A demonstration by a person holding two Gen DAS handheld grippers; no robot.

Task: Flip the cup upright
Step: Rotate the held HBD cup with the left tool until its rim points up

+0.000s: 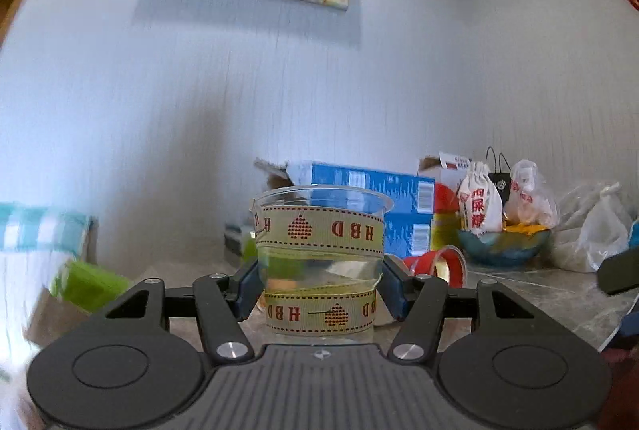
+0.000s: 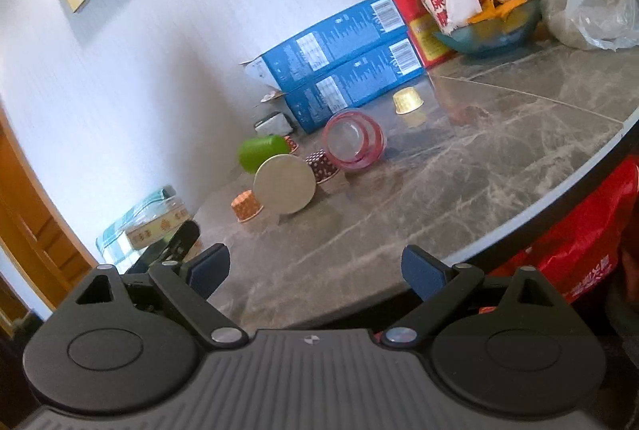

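In the left wrist view my left gripper (image 1: 319,286) is shut on a clear plastic cup (image 1: 319,262) with beige "HBD" ribbon bands. The cup stands upright, rim at the top, its sides between the blue pads. In the right wrist view the cup (image 2: 159,224) shows at the far left with the left gripper on it, partly hidden. My right gripper (image 2: 315,270) is open and empty over the near edge of the grey marble table (image 2: 459,170).
On the table lie a red-rimmed clear cup (image 2: 353,142) on its side, a green cup (image 2: 259,152) on its side, a round beige lid (image 2: 284,184), and small paper cups (image 2: 246,206). Blue boxes (image 2: 339,62) and a bowl with bags (image 2: 487,30) stand at the back.
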